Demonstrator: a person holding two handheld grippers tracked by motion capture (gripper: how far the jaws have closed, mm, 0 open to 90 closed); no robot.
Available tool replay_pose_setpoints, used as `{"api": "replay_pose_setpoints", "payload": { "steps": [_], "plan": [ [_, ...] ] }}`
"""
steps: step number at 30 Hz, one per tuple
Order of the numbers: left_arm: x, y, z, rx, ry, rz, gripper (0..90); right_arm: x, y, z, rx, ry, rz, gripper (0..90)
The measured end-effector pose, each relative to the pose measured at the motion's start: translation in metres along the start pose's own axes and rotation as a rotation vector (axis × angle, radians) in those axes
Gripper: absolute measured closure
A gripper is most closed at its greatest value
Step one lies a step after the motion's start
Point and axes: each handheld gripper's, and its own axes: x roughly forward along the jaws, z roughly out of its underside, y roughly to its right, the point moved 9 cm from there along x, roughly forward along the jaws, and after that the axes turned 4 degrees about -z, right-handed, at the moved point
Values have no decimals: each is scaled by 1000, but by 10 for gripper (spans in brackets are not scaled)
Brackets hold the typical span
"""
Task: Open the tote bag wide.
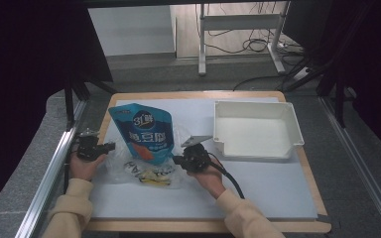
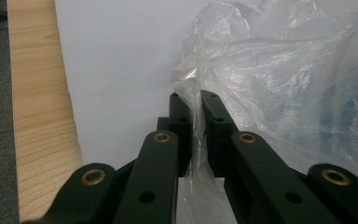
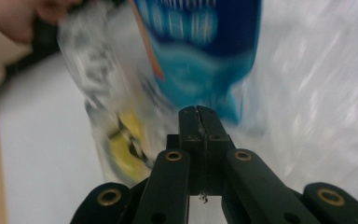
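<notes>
The left gripper (image 1: 110,146) sits at the left side of the worktop (image 1: 278,193), its jaws closed narrow on a fold of the clear plastic bag (image 1: 129,166); in the left gripper view the thin film (image 2: 196,126) runs pinched between the two black jaws. The right gripper (image 1: 176,159) is at the bag's right edge, and in the right gripper view its jaws (image 3: 199,122) are pressed together with a sliver of the same film caught in the seam, so it too grips the bag. The bag lies between the two grippers, near the middle of the worktop and a little to the left. A blue pouch (image 1: 144,131) stands partly inside it, its top leaning toward the far side and rising above the bag's mouth. Lower in the bag, toward the near side, lies a small packet with yellow and white print (image 1: 151,174); the right gripper view is blurred, so its print cannot be read. A white tray (image 1: 292,124) sits to the right on the far half of the worktop, apart from the bag
</notes>
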Motion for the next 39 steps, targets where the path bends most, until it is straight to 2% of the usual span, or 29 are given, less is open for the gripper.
{"api": "replay_pose_setpoints", "payload": {
  "steps": [1,2,4,5,11,17,23,24,28,30,34,36,39],
  "plan": [
    [0,0,0,-1,2,-1,850,0,0,0,0,0,0,891],
    [0,0,0,-2,2,0,850,6,0,14,-1,-35,-5,891],
    [0,-1,0,-2,1,-2,850,8,-1,19,5,-46,-6,891],
    [0,-1,0,-1,-1,-1,850,9,0,30,10,-65,-8,891],
    [1,1,1,3,-5,-2,851,7,4,48,16,-90,-1,891],
    [2,1,2,4,-8,-2,851,7,5,48,21,-84,0,891],
    [-1,0,0,-2,10,5,833,-6,2,32,4,-15,-5,891],
    [-4,1,-3,-7,33,12,810,-9,2,28,0,1,-4,891],
    [-14,2,-12,-17,102,19,601,-21,2,18,-1,50,-4,891],
    [-19,3,-16,-24,116,39,459,-26,4,14,0,67,-1,891],
    [-25,6,-20,-20,128,59,278,-31,5,10,0,85,3,891],
    [-29,6,-23,-17,140,70,214,-32,4,9,-1,90,3,891],
    [-35,6,-25,-13,150,68,188,-34,4,7,-6,94,4,891]
  ]
}}
